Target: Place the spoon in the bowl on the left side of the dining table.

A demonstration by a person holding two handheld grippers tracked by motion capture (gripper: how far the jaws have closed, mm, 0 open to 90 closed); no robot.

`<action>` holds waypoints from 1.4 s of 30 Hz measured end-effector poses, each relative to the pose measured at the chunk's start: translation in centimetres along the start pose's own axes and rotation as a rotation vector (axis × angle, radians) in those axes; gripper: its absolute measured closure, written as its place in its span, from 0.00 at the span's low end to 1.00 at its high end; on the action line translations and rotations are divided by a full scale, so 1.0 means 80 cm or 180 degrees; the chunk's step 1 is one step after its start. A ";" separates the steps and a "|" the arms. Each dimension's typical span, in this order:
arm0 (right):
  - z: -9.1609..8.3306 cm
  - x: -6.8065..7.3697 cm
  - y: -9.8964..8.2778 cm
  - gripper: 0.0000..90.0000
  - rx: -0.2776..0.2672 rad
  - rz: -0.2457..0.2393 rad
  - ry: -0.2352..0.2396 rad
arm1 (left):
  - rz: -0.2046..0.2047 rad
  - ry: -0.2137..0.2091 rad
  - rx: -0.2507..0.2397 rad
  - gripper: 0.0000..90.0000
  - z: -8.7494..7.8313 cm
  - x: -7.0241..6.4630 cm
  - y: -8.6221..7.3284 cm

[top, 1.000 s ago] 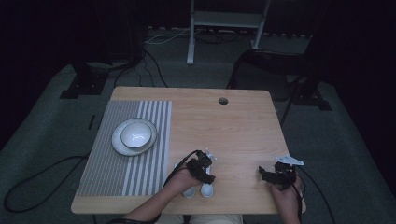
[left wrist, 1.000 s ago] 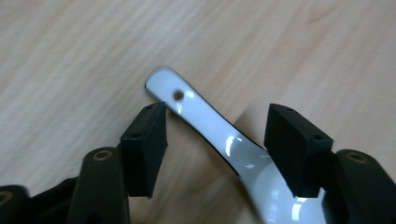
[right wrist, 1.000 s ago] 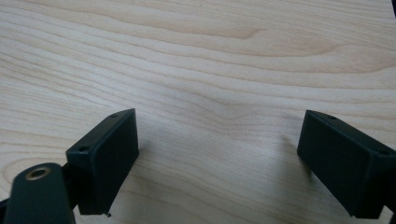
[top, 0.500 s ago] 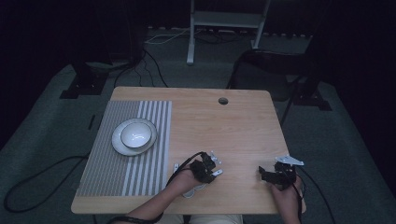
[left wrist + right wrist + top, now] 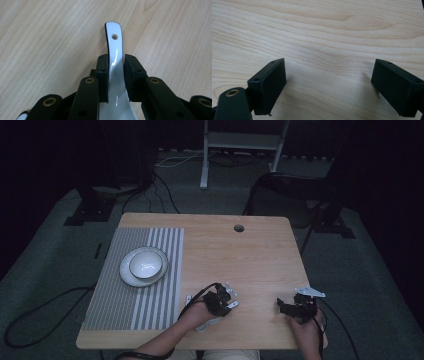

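Note:
A glossy white ceramic spoon [image 5: 115, 42] lies on the wooden table [image 5: 250, 260], its handle end with a small hole pointing away from me. My left gripper [image 5: 116, 60] has just been closing, and its two black pads now press on both sides of the handle. In the high view the left gripper [image 5: 220, 302] sits near the table's front edge, with a bit of the white spoon [image 5: 211, 322] showing under the hand. My right gripper [image 5: 328, 85] stands open over bare wood with nothing between its pads. In the high view the right gripper [image 5: 287, 307] is at the front right.
A pale bowl [image 5: 146, 264] rests on a plate [image 5: 129, 276], on a grey striped mat [image 5: 125, 310] that covers the table's left part. A round cable hole [image 5: 239, 228] lies near the far edge. Dark cables and stands surround the table on the floor.
The left hand and gripper now cover most of the white spoon, which showed more plainly below the gripper a second ago. The right gripper has not moved.

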State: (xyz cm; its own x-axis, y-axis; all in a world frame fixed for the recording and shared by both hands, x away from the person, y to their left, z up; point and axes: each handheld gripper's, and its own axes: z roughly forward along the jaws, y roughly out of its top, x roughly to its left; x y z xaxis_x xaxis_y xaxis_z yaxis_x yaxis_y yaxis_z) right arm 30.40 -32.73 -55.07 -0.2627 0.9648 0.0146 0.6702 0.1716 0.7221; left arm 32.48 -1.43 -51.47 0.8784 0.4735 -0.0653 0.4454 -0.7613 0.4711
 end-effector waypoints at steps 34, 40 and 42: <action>0.000 0.000 0.000 0.13 0.0001 0.0003 -0.0002 | -0.0132 -0.0087 -0.0428 0.95 -0.040 0.003 0.001; 0.000 0.000 0.000 0.13 0.0001 0.0003 -0.0003 | -0.0090 -0.0081 -0.0491 0.95 -0.051 0.002 0.002; 0.000 0.000 0.000 0.13 0.0000 0.0002 -0.0003 | -0.0105 -0.0080 -0.0525 0.95 -0.055 0.003 0.002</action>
State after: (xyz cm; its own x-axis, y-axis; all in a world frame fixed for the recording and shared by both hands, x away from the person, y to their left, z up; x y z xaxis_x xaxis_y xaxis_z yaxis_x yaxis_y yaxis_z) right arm 30.42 -32.75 -55.07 -0.2616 0.9651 0.0144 0.6705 0.1709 0.7220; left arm 32.01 0.50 -47.56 0.8687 0.4844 -0.1040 0.4415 -0.6616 0.6061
